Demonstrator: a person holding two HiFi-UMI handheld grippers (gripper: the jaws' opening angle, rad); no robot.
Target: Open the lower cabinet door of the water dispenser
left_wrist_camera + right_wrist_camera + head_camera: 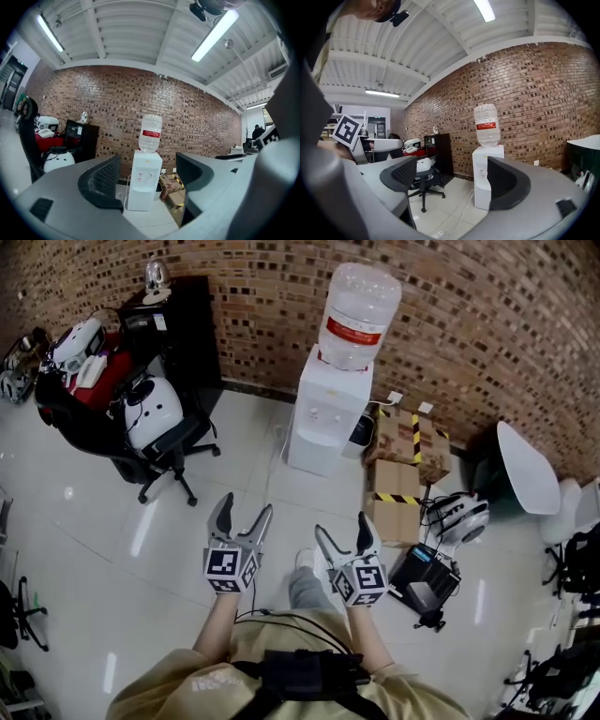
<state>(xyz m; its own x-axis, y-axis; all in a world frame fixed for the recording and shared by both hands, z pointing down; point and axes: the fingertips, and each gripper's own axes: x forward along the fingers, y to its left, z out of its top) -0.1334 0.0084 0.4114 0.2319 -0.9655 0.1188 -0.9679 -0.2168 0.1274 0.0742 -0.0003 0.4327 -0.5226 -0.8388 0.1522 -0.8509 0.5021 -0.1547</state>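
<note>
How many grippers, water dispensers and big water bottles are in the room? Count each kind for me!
Grippers: 2, the left gripper and the right gripper
Water dispenser: 1
Water bottle: 1
Total: 4

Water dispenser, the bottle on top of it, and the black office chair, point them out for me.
water dispenser (317,427), head view, white front panel.
bottle (362,298), head view, clear side above the red label.
office chair (183,435), head view, black seat edge.
</note>
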